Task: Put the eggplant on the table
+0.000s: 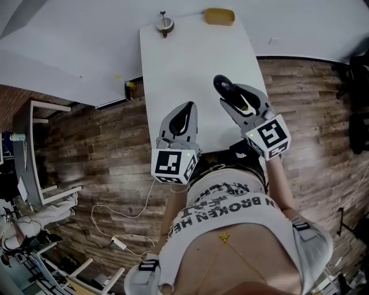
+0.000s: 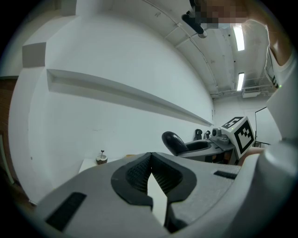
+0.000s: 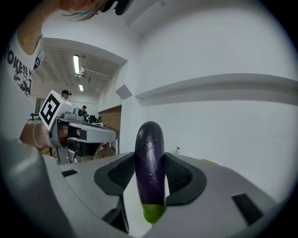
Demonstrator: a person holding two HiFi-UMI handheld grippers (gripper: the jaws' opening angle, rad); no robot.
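The right tongs (image 3: 150, 160) are clenched on the eggplant (image 3: 150, 162), pads pressing its purple flanks from both sides. It lies along the jaws, with its green stem end back toward the throat and its dark rounded tip reaching past the jaw tips. The left tongs (image 2: 150, 157) are clamped together at the tips with nothing between them. They sit just beside the right pair, apart from it.

In the head view the eggplant is over the near part of the white worktop (image 1: 190, 55), close to its right edge. Whether it touches the surface cannot be told. Both tongs point toward the far end, over a long bare stretch. Only there sit a small round object (image 1: 164, 24) at the left corner and a yellow object (image 1: 219, 16) toward the right. Wood floor (image 1: 104, 150) flanks both long edges.
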